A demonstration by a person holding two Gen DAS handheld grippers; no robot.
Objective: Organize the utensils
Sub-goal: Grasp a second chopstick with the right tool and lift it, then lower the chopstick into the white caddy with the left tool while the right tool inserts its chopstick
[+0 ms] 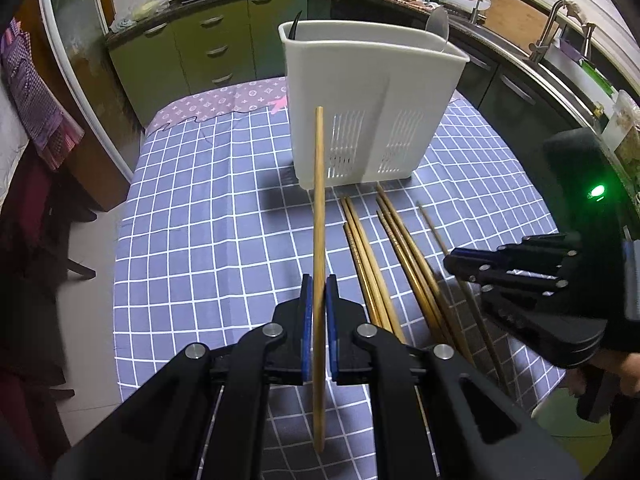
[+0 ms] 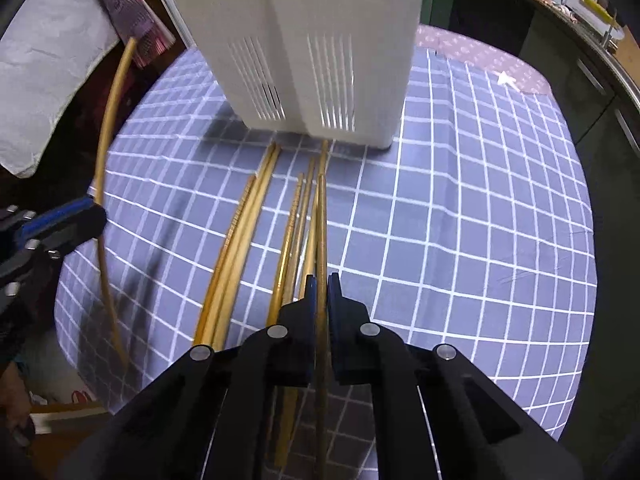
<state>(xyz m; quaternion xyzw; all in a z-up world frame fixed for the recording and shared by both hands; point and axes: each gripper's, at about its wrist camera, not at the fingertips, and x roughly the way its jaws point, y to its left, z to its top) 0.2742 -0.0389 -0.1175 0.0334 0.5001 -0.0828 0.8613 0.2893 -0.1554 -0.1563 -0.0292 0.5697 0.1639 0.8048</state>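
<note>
My left gripper (image 1: 319,280) is shut on a light wooden chopstick (image 1: 319,184), which is off the cloth and points at the white slotted utensil holder (image 1: 372,92). Several loose chopsticks (image 1: 400,248) lie in front of the holder. The right gripper (image 1: 447,260) hangs low over their near ends. In the right wrist view my right gripper (image 2: 322,280) is shut on a darker chopstick (image 2: 321,220) at the right of the chopstick pile (image 2: 240,248). That chopstick points at the holder (image 2: 296,40). The left gripper (image 2: 98,212) and its chopstick (image 2: 108,120) show at the left.
A blue checked tablecloth (image 1: 200,220) covers the table, whose left edge drops to the floor. A metal ladle (image 1: 438,24) and a dark handle stand in the holder. Green kitchen cabinets (image 1: 216,40), a stove and a sink (image 1: 552,36) line the far walls.
</note>
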